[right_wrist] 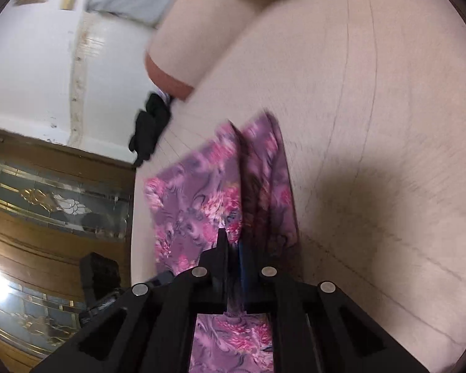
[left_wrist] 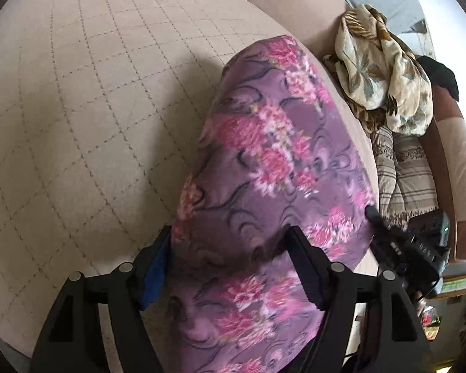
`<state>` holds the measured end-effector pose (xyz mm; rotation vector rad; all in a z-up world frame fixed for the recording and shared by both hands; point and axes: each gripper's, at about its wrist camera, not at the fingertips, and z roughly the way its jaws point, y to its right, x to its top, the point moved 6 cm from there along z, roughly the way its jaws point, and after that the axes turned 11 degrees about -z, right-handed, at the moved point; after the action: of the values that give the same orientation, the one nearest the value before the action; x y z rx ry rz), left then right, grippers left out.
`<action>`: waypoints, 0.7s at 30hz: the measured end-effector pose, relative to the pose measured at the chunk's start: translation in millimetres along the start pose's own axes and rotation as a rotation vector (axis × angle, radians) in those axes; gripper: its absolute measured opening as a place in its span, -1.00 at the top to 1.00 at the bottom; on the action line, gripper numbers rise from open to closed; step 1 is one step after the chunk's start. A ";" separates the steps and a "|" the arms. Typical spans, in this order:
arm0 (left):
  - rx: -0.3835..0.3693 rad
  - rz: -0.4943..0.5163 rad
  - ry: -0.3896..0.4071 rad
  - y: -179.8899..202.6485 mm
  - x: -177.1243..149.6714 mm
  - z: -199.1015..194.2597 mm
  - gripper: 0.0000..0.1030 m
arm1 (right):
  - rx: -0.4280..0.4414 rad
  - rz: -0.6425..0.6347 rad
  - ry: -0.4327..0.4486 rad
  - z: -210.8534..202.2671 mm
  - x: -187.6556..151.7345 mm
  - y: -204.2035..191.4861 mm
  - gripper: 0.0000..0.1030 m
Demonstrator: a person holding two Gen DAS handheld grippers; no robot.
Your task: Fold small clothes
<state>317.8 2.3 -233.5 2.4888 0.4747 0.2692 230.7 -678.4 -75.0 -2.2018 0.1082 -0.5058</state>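
Purple floral cloth (left_wrist: pixel 264 171) lies at frame centre on the beige quilted sofa (left_wrist: pixel 77 108). Left hand-held gripper (left_wrist: pixel 230 242) straddles it, jaws apart; right hand-held gripper (right_wrist: pixel 233 242) is clamped on its edge.

purple cloth (left_wrist: pixel 273 161) printed with pink flowers and dark swirling lines. beige cover (left_wrist: pixel 87 99) beneath it, crossed by a thin stitched grid. cream scarf (left_wrist: pixel 379 71) patterned with brown and grey leaves, beside a striped brown-and-tan fabric (left_wrist: pixel 404 174). black garment (right_wrist: pixel 150 130) at the cover's edge. black grippers, each with one blue pad: left gripper (left_wrist: pixel 230 242), right gripper (right_wrist: pixel 233 248). brown wooden door (right_wrist: pixel 46 192) with gold-trimmed glass panels.
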 end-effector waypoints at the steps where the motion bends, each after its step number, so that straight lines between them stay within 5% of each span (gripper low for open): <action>1: 0.003 0.005 0.002 -1.5 -0.2 2.3 -0.45 | -0.021 -0.007 0.008 2.8 0.1 0.3 0.87; 4: 0.015 0.014 0.001 0.1 2.4 -0.9 -0.45 | -0.118 0.017 -0.071 52.6 -6.3 29.2 0.87; 7: -0.013 0.014 0.036 4.7 13.0 -18.7 -0.48 | -0.045 0.131 -0.094 83.3 -13.9 42.0 0.78; 8: -0.033 0.017 0.052 7.2 19.8 -25.9 -0.50 | -0.056 0.107 -0.081 84.5 -12.7 37.8 0.64; 11: -0.025 0.031 0.089 16.6 46.2 -33.6 -0.57 | -0.057 0.047 -0.025 82.8 -4.7 23.0 -0.41; 12: -0.019 0.039 0.092 22.0 54.9 -32.7 -0.57 | -0.046 0.027 -0.005 85.0 1.5 17.6 -0.46; 17: -0.028 0.068 0.083 42.3 98.6 -5.8 -0.57 | -0.071 -0.106 0.006 132.6 51.2 8.7 -0.41; 21: -0.037 0.040 0.046 42.0 117.3 21.0 -0.57 | -0.032 -0.120 -0.118 206.0 80.5 13.1 0.03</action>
<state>443.0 5.4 -216.0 2.4628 0.4352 0.3488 386.5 -555.8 -173.8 -2.2735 -0.0789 -0.4415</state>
